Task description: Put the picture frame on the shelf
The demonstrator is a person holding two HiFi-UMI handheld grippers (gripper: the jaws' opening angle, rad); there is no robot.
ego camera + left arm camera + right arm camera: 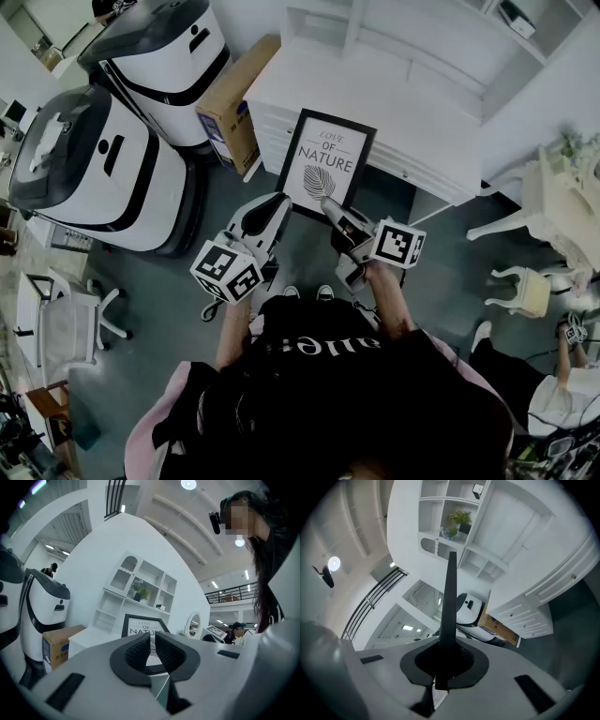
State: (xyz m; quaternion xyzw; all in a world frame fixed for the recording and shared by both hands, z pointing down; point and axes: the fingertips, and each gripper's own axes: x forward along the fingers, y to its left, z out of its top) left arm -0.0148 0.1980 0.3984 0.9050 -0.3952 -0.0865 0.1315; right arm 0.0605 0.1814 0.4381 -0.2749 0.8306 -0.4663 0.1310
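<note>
The black picture frame (326, 161), a leaf print with "LOVE OF NATURE", stands upright in front of the white cabinet (375, 94). My right gripper (330, 210) is shut on its lower right edge. The right gripper view shows the frame (450, 592) edge-on as a dark bar clamped in that gripper (449, 654). My left gripper (275, 201) hovers at the frame's lower left. Its jaws stand a narrow gap apart with nothing between them. In the left gripper view, the frame's face (140, 623) shows beyond the left gripper (153, 644). The white shelf (140, 588) (454, 508) rises behind.
Two white machines (94, 169) (169, 56) and a cardboard box (230, 112) stand left of the cabinet. A white chair (56, 319) is at the lower left. An ornate white table (562, 197), a stool (525, 291) and another person (562, 394) are at the right. A plant (459, 517) sits on the shelf.
</note>
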